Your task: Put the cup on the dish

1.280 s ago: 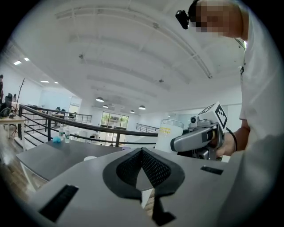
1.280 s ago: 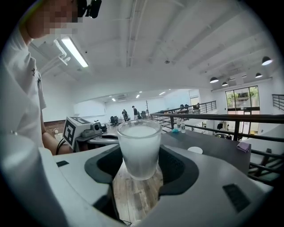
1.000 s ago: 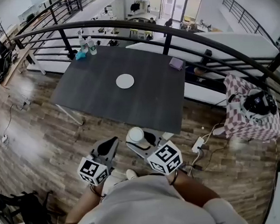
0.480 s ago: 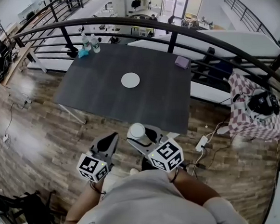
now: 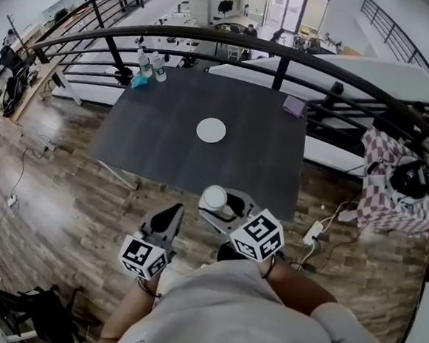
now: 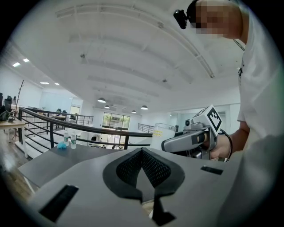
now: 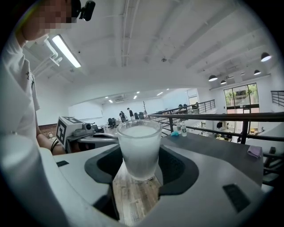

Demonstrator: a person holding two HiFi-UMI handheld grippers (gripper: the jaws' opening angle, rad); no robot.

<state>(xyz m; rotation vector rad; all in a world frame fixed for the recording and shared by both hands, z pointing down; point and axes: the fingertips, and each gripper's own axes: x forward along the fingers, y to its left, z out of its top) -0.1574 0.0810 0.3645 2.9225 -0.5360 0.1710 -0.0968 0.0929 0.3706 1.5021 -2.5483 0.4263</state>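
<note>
- Nearer than a second ago, the dark table (image 5: 197, 142) has slid lower and to the right in the head view, so I judge the person is walking up to it. Its near edge lies just ahead of both grippers, which hang over the wooden floor (image 5: 62, 208), not over the tabletop.
- The right gripper (image 5: 221, 207) is clamped on the cup, its jaws pressing the lower wall from both sides. It is held out in front of the body, probably to keep the load level for setting down.
- The left gripper (image 6: 142, 155) has its jaws brought together with nothing between them. It rides just beside the right one, idle, likely because one gripper is enough for this job.
- The dish (image 5: 211, 129), white and round, lies flat and bare near the table's middle, well apart from the cup. Reaching it means going in over the near edge.
- The cup (image 7: 140, 148) is frosted and stands upright, rim up. I cannot tell whether it holds anything.
</note>
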